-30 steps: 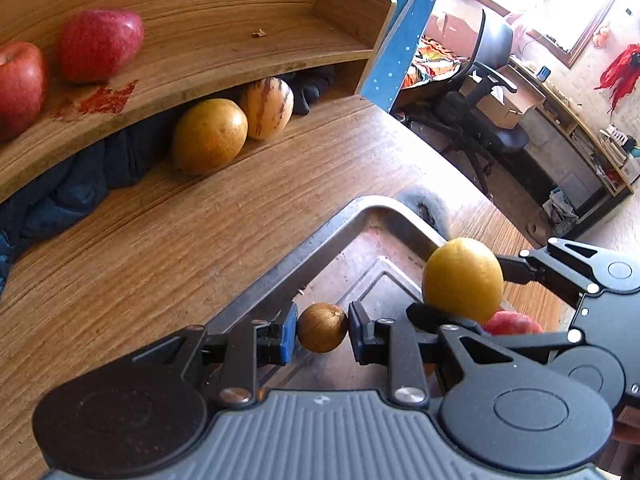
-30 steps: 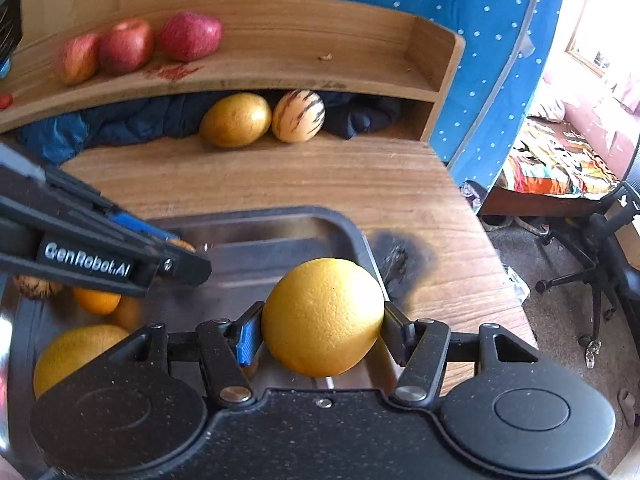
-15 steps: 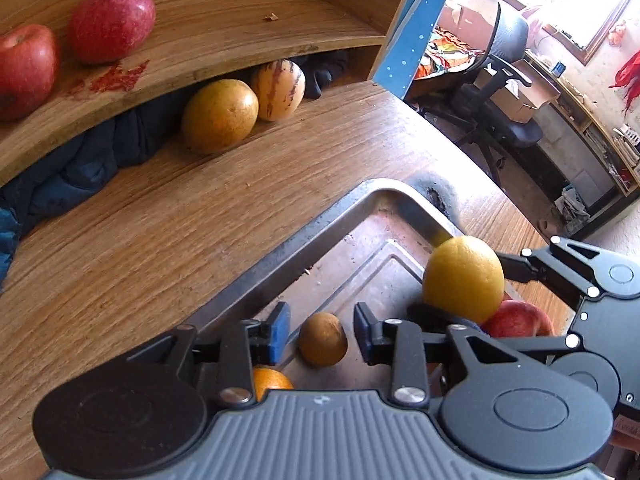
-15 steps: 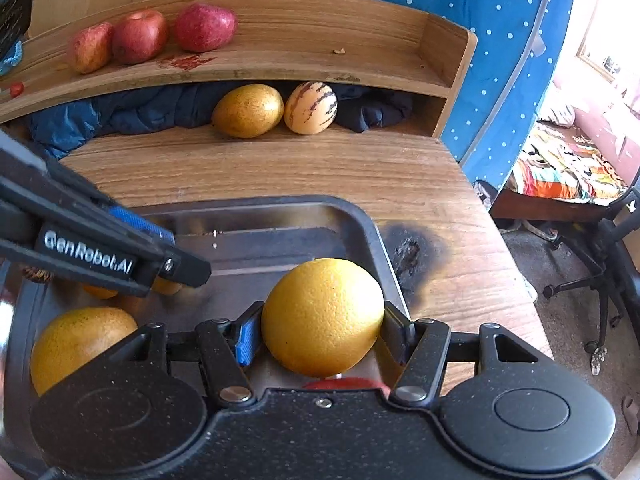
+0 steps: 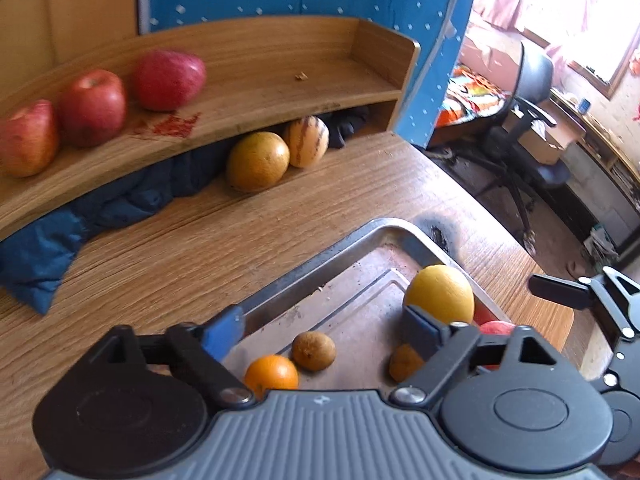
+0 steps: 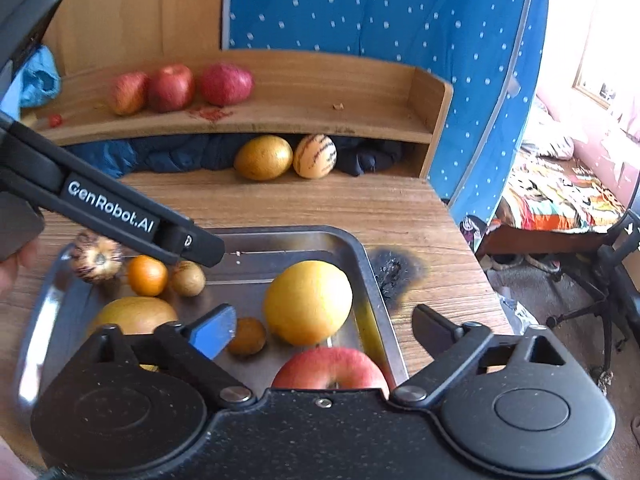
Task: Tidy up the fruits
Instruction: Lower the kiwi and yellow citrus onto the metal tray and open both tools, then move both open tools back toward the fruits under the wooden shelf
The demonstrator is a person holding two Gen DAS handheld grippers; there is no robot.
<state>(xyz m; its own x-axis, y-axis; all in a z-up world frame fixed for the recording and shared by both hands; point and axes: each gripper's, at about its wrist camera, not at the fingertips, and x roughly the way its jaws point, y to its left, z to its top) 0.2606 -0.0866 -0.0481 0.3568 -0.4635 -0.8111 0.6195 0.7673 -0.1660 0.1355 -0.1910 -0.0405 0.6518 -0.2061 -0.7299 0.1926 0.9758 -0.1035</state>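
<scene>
Both tongs, left tongs (image 5: 320, 330) and right tongs (image 6: 320, 326), gape wide and hold nothing. Just ahead of the right tongs a yellow orange (image 6: 308, 302) rests inside the metal tray (image 6: 372, 280) (its raised rim likely stops rolling), apples (image 6: 172, 86) shelved beyond.

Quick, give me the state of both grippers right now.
Left gripper: open, holding nothing.
Right gripper: open, holding nothing; the yellow citrus fruit sits in the metal tray.

Wooden table (image 6: 304, 204) bearing a metal tray (image 6: 362, 264)

Beyond the fingers, a round orange fruit (image 6: 263, 157) touches a striped yellow melon (image 6: 315, 156) under the wooden shelf (image 6: 280, 120).
</scene>
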